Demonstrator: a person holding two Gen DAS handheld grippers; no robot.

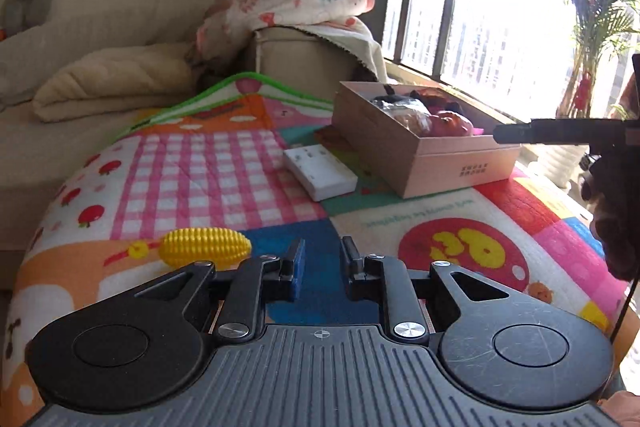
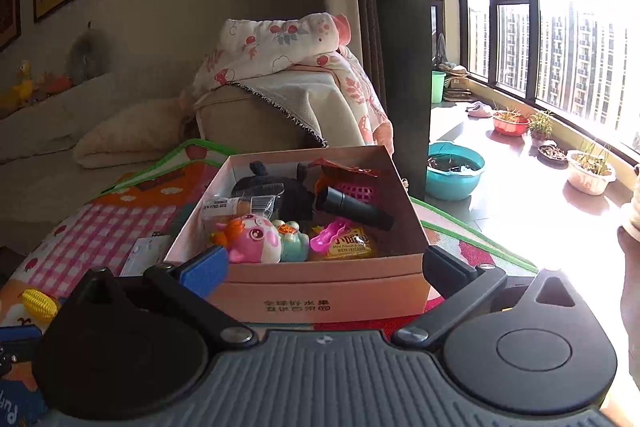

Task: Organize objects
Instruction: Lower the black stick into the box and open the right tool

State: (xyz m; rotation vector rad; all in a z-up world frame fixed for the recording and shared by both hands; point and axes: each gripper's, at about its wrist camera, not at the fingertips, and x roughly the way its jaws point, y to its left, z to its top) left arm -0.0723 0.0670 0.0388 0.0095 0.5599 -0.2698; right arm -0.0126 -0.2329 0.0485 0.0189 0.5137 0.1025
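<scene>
My left gripper (image 1: 322, 269), fingers drawn near together on nothing, hovers beside the ribbed yellow plastic corn toy (image 1: 204, 247) on the play mat (image 1: 200, 167): light, stiff, slippery; I'd pinch its middle. Right gripper (image 2: 326, 267) gapes empty.

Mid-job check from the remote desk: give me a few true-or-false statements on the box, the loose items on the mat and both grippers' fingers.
1. The yellow corn toy lies inside the pink box. False: it lies on the play mat, outside the box.
2. The right gripper has its fingers spread wide with nothing held. True.
3. The white power strip lies on the mat beside the box. True.
4. The box is empty. False: it holds several things, among them a pink pig toy and a black tube.
5. The left gripper grips the corn toy. False: its fingers hold nothing; the toy lies to their left.
</scene>
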